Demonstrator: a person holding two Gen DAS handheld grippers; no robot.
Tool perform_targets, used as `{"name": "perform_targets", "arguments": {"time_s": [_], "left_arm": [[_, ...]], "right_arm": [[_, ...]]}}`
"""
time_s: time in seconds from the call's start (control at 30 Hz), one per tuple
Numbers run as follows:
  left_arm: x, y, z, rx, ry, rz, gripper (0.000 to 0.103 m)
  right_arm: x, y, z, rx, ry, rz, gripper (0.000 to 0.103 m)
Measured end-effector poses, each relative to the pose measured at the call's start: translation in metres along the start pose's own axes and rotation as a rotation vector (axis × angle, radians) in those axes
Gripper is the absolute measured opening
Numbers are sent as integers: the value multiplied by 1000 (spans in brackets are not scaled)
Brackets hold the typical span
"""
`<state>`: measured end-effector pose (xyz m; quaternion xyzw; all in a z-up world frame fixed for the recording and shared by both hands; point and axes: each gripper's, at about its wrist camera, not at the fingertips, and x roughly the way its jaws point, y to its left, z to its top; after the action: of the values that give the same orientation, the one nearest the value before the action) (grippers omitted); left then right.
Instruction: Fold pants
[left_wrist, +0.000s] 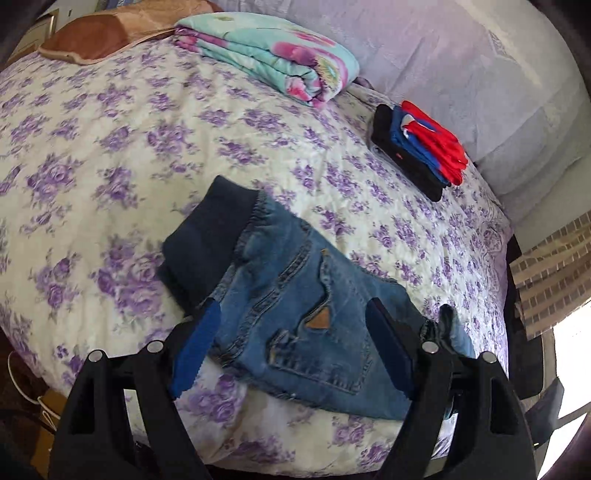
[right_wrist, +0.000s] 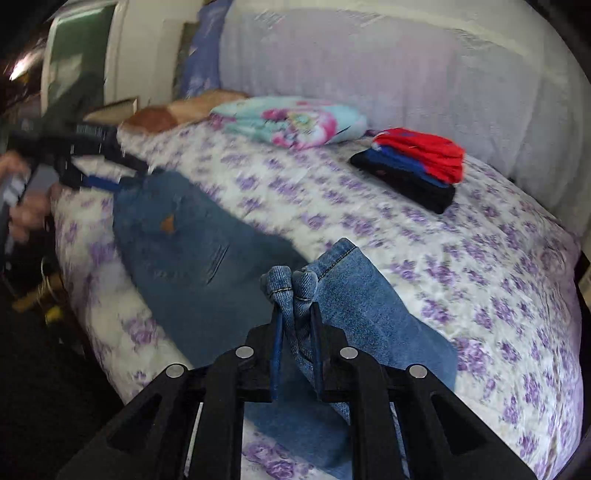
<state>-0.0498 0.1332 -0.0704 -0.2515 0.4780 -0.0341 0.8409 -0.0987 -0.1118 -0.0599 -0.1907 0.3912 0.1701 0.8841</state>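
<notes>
Small blue denim pants (left_wrist: 295, 325) with a dark knit waistband lie across the purple-flowered bedspread (left_wrist: 110, 147), the right claw (right_wrist: 295, 332) clamped on both bunched leg hems, the left claw (left_wrist: 291, 350) spread wide above the seat, holding nothing; carrying the hems squarely to the waistband should keep the fold even; no containers in view, only a folded clothes stack (left_wrist: 421, 147)

You had no legible text, brand, number or sign; the tan triangular patch (left_wrist: 320, 320) on the jeans (left_wrist: 295, 314) was too small to read
</notes>
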Motion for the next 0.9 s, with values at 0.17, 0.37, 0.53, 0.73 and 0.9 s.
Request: {"name": "perform_targets", "arguments": {"time_s": [0.17, 0.37, 0.53, 0.73, 0.9], "left_arm": [[-5, 21, -12, -55, 15, 2, 78], [-6, 24, -11, -64, 11, -14, 78], [0, 28, -11, -79, 19, -18, 78], [6, 34, -15, -107, 38, -17, 79], [4, 33, -17, -86, 42, -11, 79]], "right_arm": [[1, 8, -11, -26, 56, 45, 14], [9, 8, -10, -37, 143, 156, 35], [-41, -26, 12, 132, -2, 302, 47], [-1, -57, 34, 274, 6, 1, 37], [66, -57, 12, 358, 161, -46, 37]]}}
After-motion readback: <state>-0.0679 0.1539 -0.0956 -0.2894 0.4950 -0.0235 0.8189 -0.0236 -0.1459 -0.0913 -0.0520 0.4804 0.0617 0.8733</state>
